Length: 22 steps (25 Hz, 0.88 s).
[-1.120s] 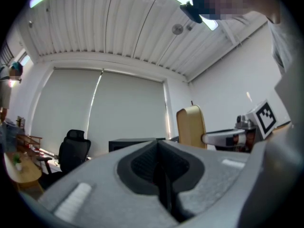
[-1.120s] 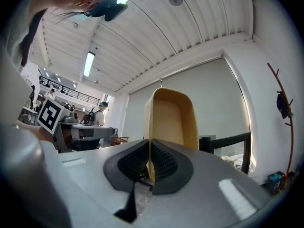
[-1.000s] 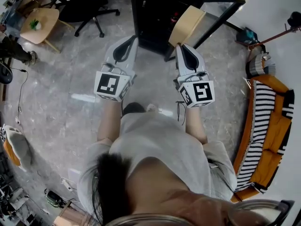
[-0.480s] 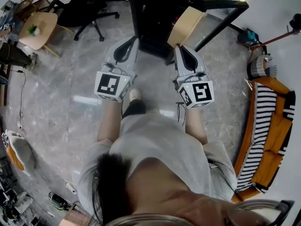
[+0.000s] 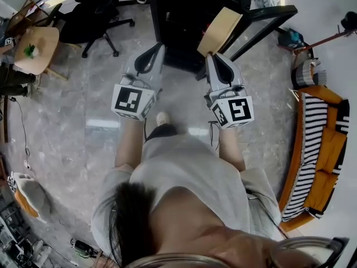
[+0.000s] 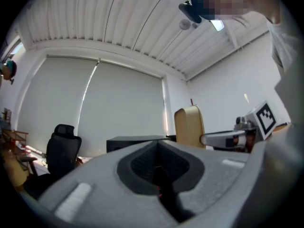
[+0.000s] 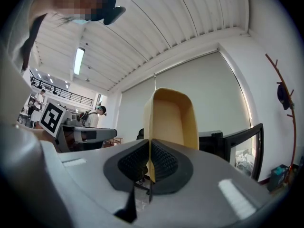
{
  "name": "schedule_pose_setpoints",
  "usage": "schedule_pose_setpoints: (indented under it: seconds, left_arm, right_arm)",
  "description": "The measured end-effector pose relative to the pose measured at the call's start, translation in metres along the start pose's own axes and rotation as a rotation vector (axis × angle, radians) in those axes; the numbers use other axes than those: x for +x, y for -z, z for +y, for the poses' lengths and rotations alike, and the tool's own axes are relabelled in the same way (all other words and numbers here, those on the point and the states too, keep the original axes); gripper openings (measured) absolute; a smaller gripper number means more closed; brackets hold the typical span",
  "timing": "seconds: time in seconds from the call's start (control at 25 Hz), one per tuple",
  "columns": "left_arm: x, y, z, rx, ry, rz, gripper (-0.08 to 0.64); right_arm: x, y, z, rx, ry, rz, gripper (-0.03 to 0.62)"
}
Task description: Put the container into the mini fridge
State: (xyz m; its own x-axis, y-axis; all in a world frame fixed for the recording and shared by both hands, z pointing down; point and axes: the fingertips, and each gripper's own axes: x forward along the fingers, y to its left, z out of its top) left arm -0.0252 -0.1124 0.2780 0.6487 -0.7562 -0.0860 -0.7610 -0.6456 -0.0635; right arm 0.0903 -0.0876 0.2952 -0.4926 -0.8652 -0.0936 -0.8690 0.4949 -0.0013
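A tan open-topped container (image 5: pixel 220 29) stands upright in front of the black mini fridge (image 5: pixel 187 10). My right gripper (image 5: pixel 211 56) is shut on the container's lower edge. In the right gripper view the container (image 7: pixel 171 118) rises straight up from the closed jaws of that gripper (image 7: pixel 149 163). The fridge door (image 5: pixel 262 18) hangs open to the right. At the same height on the left, my left gripper (image 5: pixel 152 49) is shut with nothing in it. In the left gripper view its jaws meet, and the container (image 6: pixel 189 125) shows beyond them, beside the fridge top (image 6: pixel 135 141).
A black office chair (image 5: pixel 92 4) and a small wooden table (image 5: pixel 36 43) with a plant stand at the back left. An orange striped sofa (image 5: pixel 318 149) runs along the right. A coat stand (image 7: pixel 285 108) is by the right wall. Grey stone floor (image 5: pixel 72 127) lies below.
The person has stepped forward, so the fridge and its open door are nearer and the chair and table have slid back. Both grippers keep their pose, with the container still held.
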Motion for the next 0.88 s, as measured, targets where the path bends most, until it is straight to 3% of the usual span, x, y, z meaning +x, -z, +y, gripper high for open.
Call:
schedule_pose_setpoints:
  seconds: [0.52, 0.88]
  left_arm:
    - [0.039, 0.022, 0.078, -0.026, 0.097, 0.015, 0.002]
    - [0.057, 0.046, 0.106, -0.042, 0.156, 0.036, 0.002]
  right_arm:
    - [0.080, 0.022, 0.003, 0.000, 0.067, 0.026, 0.008]
    - [0.113, 0.053, 0.003, -0.014, 0.093, 0.092, 0.008]
